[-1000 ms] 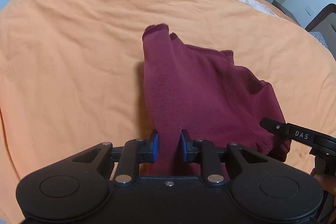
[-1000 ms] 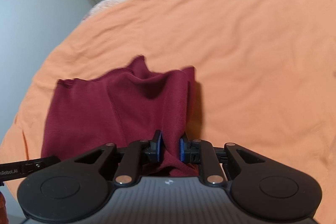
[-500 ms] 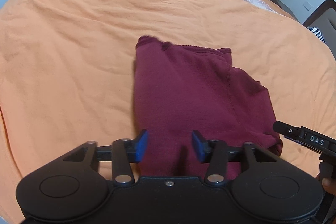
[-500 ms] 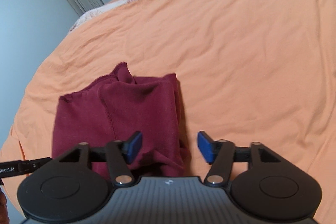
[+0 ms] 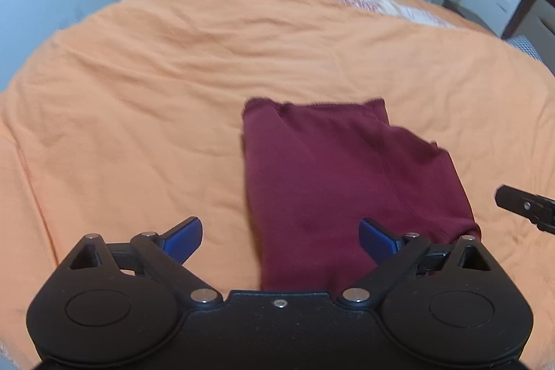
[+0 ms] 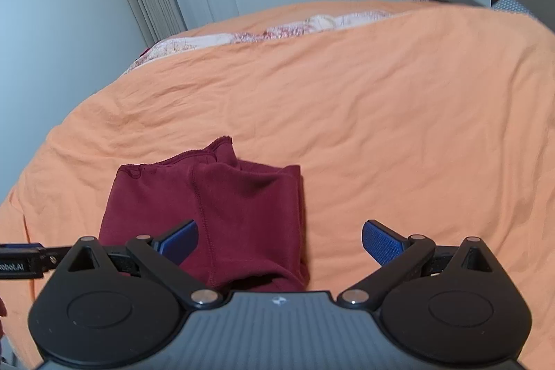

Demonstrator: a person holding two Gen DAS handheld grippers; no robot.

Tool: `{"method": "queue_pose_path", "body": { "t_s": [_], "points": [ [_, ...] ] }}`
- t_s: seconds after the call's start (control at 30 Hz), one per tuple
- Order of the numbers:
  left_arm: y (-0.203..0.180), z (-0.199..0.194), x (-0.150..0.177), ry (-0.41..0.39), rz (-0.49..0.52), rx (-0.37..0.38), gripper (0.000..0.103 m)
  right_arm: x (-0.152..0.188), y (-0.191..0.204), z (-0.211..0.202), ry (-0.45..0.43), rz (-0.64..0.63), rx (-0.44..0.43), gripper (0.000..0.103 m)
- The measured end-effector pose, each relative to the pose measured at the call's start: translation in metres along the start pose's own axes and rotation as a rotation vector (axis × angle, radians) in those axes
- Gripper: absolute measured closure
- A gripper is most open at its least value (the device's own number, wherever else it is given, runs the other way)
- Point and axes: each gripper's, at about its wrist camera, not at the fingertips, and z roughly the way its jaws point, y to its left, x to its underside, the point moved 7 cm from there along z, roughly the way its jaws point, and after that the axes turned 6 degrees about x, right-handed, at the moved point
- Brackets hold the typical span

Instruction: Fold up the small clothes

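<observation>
Released, both hand-held grippers (image 5: 280,235) (image 6: 280,240) gape above folded maroon garment (image 5: 333,182).

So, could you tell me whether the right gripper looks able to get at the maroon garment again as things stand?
Probably yes. The right gripper is open, and the maroon garment lies flat on the orange bedsheet just ahead, with nothing between them.
</observation>
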Motion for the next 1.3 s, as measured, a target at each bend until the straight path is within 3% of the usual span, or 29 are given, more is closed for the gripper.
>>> {"method": "queue_pose_path", "body": {
  "t_s": [0.47,0.83,1.3],
  "points": [
    [-0.019,-0.05,0.008,-0.181,0.022,-0.078,0.001,0.005,-0.004,-0.038,-0.078,-0.054,-0.088,0.0],
    [-0.045,-0.083,0.037,-0.237,0.013,-0.126,0.001,0.007,-0.009,-0.079,-0.158,-0.145,-0.154,0.0],
    [-0.066,-0.117,0.078,-0.289,-0.045,-0.168,0.001,0.035,-0.034,-0.121,-0.201,-0.182,-0.202,0.0]
  ]
}}
